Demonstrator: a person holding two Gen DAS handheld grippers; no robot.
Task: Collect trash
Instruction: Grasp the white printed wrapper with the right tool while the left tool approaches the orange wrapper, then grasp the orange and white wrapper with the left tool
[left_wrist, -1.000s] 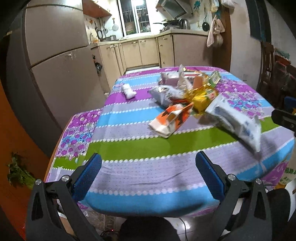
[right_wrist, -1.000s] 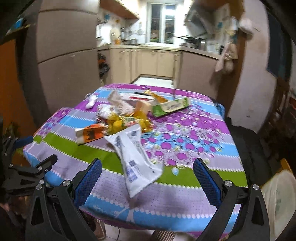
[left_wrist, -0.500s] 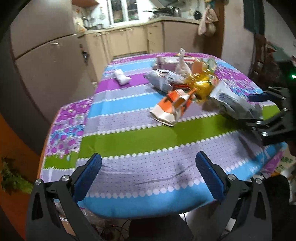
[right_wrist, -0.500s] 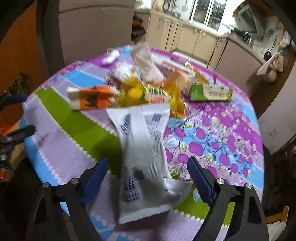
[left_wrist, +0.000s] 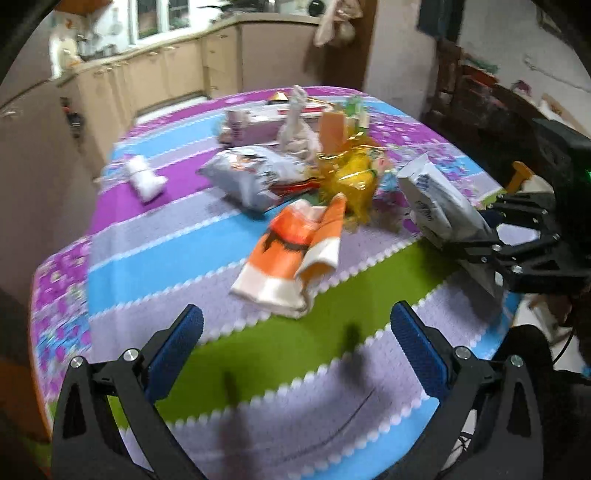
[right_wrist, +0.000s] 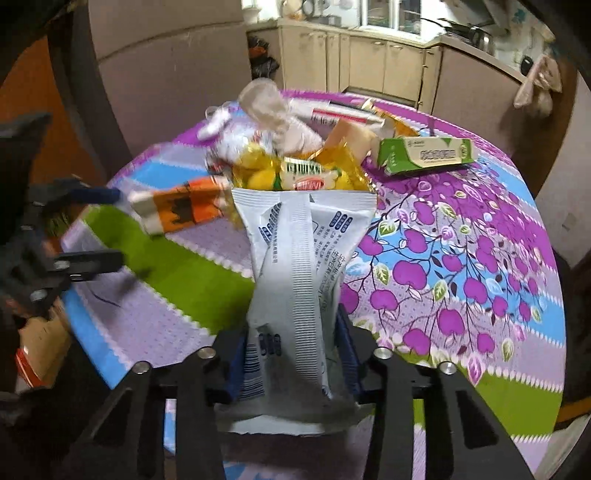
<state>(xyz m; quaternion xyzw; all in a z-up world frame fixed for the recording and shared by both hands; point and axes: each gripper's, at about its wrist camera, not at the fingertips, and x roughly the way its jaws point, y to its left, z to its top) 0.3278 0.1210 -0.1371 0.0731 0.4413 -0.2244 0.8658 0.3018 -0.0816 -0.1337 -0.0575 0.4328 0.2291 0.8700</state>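
My right gripper (right_wrist: 291, 354) is shut on a white plastic wrapper with blue print (right_wrist: 295, 266), pinching its near end; the wrapper also shows in the left wrist view (left_wrist: 439, 206), with the right gripper (left_wrist: 517, 247) at the table's right edge. My left gripper (left_wrist: 295, 343) is open and empty above the near part of the table. An orange and white carton (left_wrist: 295, 251) lies just beyond it. Behind it lie a yellow foil wrapper (left_wrist: 351, 177), a grey snack bag (left_wrist: 255, 173) and a green box (right_wrist: 424, 155).
The table wears a striped, flowered cloth (left_wrist: 166, 240). A white crumpled tissue (left_wrist: 144, 177) lies at the far left. Pink packaging (left_wrist: 255, 125) and a clear plastic bag (right_wrist: 273, 110) sit at the back. Kitchen cabinets (left_wrist: 166, 74) stand behind.
My right gripper has moved in and shut on the white wrapper, which now lifts at its near end. My left gripper has moved forward over the table toward the orange carton.
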